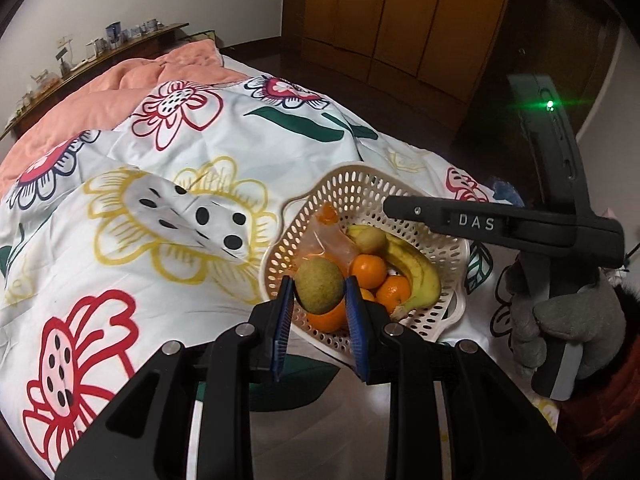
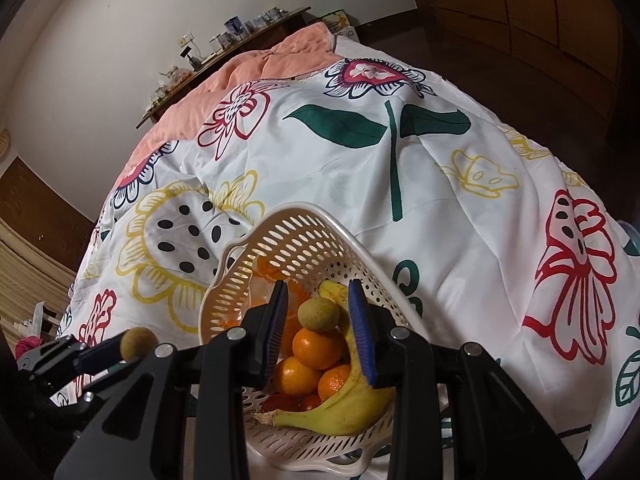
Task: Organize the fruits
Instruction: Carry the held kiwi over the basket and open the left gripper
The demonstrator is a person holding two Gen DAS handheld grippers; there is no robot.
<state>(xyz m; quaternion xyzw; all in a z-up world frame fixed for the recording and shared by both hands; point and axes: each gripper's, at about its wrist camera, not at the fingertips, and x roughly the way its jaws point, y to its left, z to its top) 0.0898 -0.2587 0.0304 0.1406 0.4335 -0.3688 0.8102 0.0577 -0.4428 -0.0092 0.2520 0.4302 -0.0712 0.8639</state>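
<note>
A cream perforated basket (image 1: pixel 360 188) (image 2: pixel 296 236) sits on the flowered bedspread. It holds a banana (image 1: pixel 420 276) (image 2: pixel 344 412), several oranges (image 1: pixel 368 270) (image 2: pixel 318 348), a kiwi (image 1: pixel 372 240) (image 2: pixel 319 314) and a crumpled orange bag (image 1: pixel 332 240). My left gripper (image 1: pixel 320 292) is shut on another kiwi (image 1: pixel 320 286), held over the basket's near rim; it also shows at the left of the right wrist view (image 2: pixel 138 344). My right gripper (image 2: pixel 318 304) is open and empty above the basket's fruit; it also appears in the left wrist view (image 1: pixel 400 208).
The flowered bedspread (image 2: pixel 440 184) covers the bed, with a pink quilt (image 1: pixel 132 80) behind. A shelf with small items (image 1: pixel 80 56) runs along the wall. Wooden wardrobe doors (image 1: pixel 400 12) stand at the back right. A gloved hand (image 1: pixel 560 320) holds the right gripper.
</note>
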